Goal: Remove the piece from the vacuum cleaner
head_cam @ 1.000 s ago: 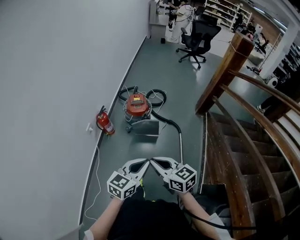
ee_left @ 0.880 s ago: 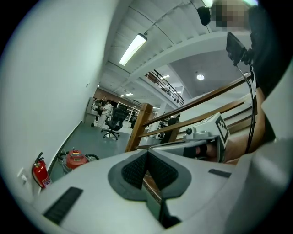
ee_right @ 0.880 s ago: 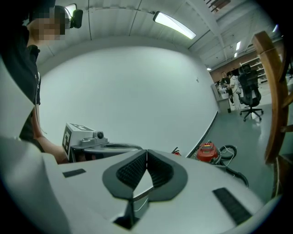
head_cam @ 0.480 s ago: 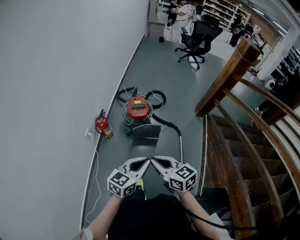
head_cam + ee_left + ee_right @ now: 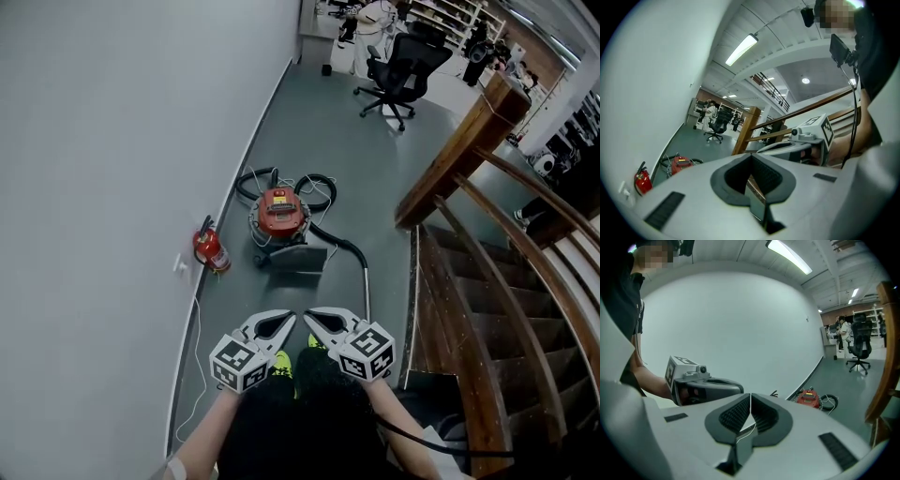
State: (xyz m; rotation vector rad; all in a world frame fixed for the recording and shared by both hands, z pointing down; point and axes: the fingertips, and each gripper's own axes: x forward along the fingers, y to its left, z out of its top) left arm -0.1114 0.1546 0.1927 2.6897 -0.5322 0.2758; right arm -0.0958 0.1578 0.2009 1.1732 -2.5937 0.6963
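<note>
A red canister vacuum cleaner [image 5: 277, 212] stands on the grey floor near the wall, with a black hose [image 5: 330, 237] running to a metal tube [image 5: 366, 286] and a flat grey floor head [image 5: 298, 259] in front of it. It also shows small in the left gripper view as the vacuum [image 5: 679, 162] and in the right gripper view as the vacuum [image 5: 809, 397]. My left gripper [image 5: 292, 316] and right gripper [image 5: 308, 314] are held side by side close to my body, well short of the vacuum. Both are shut with nothing between the pads.
A red fire extinguisher [image 5: 211, 247] stands against the white wall left of the vacuum. A wooden staircase with a banister [image 5: 487, 225] fills the right side. A black office chair [image 5: 403, 66] and a person stand far back. A white cable [image 5: 195, 356] runs along the wall.
Both grippers have shifted slightly lower in the head view and the scene has slid a little, so the vacuum now sits a bit nearer. Both jaws stay shut.
</note>
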